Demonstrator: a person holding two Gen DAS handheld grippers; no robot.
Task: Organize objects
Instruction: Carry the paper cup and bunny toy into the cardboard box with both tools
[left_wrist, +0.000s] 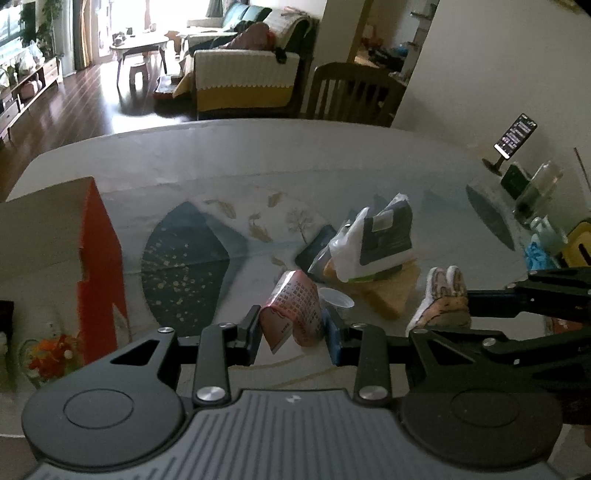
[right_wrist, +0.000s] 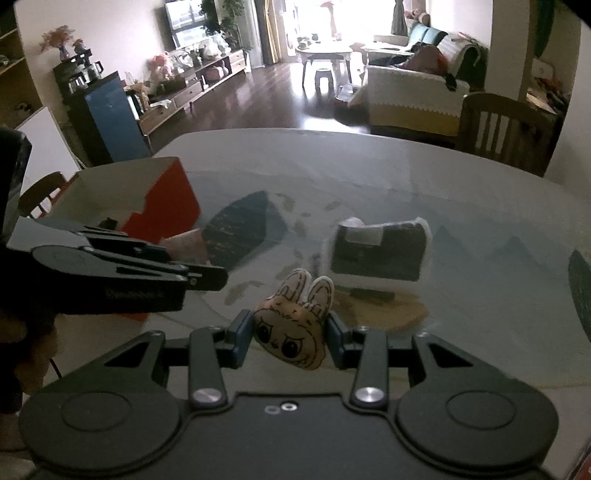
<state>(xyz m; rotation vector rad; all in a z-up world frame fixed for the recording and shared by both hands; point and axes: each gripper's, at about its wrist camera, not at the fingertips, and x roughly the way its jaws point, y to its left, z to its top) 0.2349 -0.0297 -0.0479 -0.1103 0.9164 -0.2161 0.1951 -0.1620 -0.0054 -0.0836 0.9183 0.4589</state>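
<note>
Left wrist view is showing, at the left edge of the frame, an open cardboard box with an orange side, standing on the patterned table. At lower centre the left gripper is clamping a pink printed packet between its fingers, lifted off the tabletop as far as I can judge. Just right of the packet a small white cup is sitting on the table, and beyond it a pile of bags is leaning together at centre right. At the lower right the right gripper is reaching in from the edge, gripping a small plush bunny.

Right wrist view is showing the same box at the middle left, with the left gripper's arm crossing in front of it. At lower centre the right gripper is pinching the bunny by its sides, face toward the camera. A dark bag with white edges is standing on the table at centre right.

Both tools are loaded, so the step in hand looks like carrying items to the box. The next move probably calls for swinging each load leftward over the open top, one at a time so the tools are not colliding, and releasing only once clear of the box wall.
</note>
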